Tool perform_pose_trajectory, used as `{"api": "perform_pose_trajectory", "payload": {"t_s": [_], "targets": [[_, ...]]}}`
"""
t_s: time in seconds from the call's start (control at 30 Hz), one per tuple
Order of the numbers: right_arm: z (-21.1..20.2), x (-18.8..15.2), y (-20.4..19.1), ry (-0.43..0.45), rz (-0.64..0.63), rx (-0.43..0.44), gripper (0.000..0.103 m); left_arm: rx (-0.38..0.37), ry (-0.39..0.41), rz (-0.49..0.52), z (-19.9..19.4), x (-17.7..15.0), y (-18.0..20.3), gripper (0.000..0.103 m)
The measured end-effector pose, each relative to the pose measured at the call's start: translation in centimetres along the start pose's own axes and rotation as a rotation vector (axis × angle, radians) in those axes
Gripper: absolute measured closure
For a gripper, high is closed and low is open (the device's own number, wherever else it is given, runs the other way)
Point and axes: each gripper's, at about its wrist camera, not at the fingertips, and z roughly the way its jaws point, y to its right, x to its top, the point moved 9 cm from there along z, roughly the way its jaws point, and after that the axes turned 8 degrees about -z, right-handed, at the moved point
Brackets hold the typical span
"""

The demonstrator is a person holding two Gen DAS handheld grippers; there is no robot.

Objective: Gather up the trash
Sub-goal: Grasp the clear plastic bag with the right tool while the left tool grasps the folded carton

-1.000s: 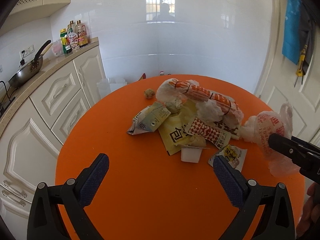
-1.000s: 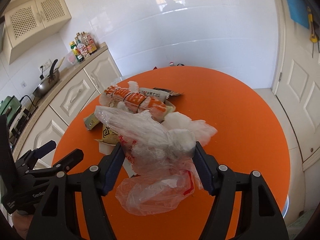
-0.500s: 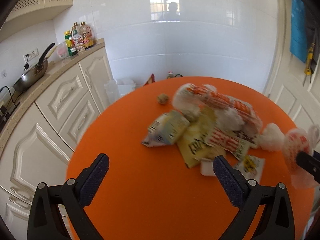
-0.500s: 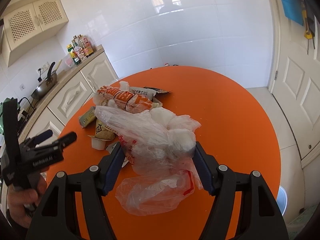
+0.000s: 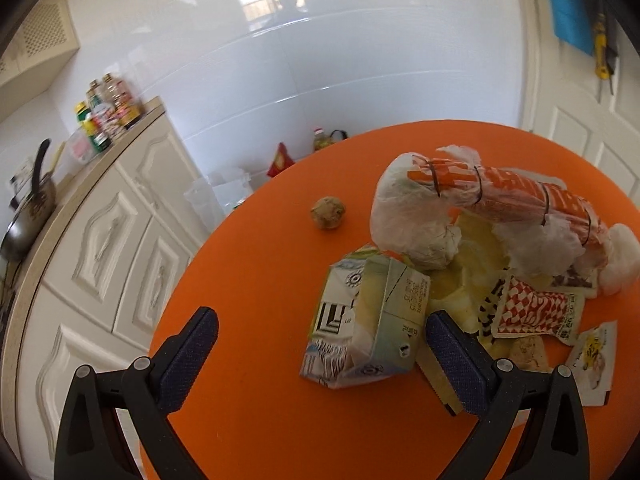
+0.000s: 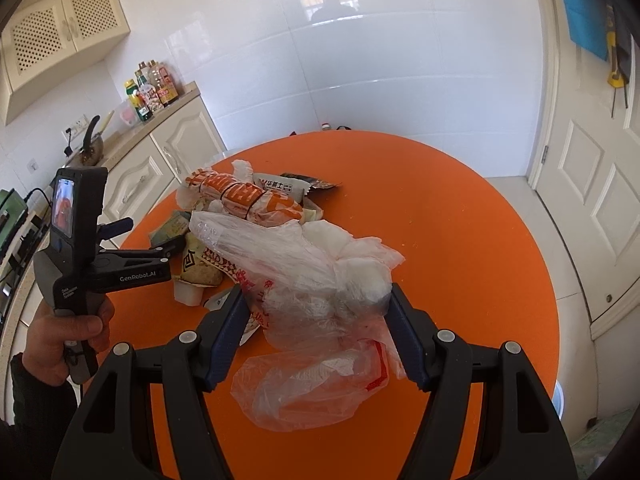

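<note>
Currently the right gripper (image 6: 316,336) is clamped on a clear plastic bag (image 6: 304,276) stuffed with white crumpled waste; both blue pads press into the sides of the bag, and its loose lower part hangs below the fingers, over the orange table (image 6: 460,240).

The left gripper (image 5: 320,352) stands with its jaws spread wide and nothing between the pads. A flattened drink carton (image 5: 368,320) lies on the table between the two fingers in that view; the right finger sits just beside the carton's edge, and contact cannot be confirmed. In the right wrist view, a hand (image 6: 64,336) holds the left gripper by its handle, at the left rim of the table.

The remaining trash lies in one pile on the table beyond the carton:
- a white bag bound to an orange-and-white wrapper (image 5: 500,200) with dark bands;
- a yellow wrapper (image 5: 468,280) beneath it;
- a red-and-white checked sachet (image 5: 536,308);
- a small yellow-printed sachet (image 5: 592,356) at the right edge.

A small brown crumpled ball (image 5: 328,213) lies apart from the pile, toward the far left side of the table.
</note>
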Motion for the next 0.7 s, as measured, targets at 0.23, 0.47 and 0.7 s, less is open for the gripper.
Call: {"api": "perform_pose_trajectory", "payload": {"t_s": [0.23, 0.47, 0.7], "targets": [[0.2, 0.5, -0.8, -0.004, -0.012, -0.016, 0.034, -0.181, -0.039, -0.054, 1.3, 0.3, -0.6, 0.051], [0.0, 0.1, -1.0, -0.011, -0.019, -0.009, 0.034, -0.173, -0.005, -0.081, 0.7, -1.2, -0.9, 0.052], [-1.2, 0.1, -0.8, 0.019, -0.010, 0.001, 0.034, -0.155, 0.085, -0.126, -4.5, -3.3, -2.0, 0.052]]}}
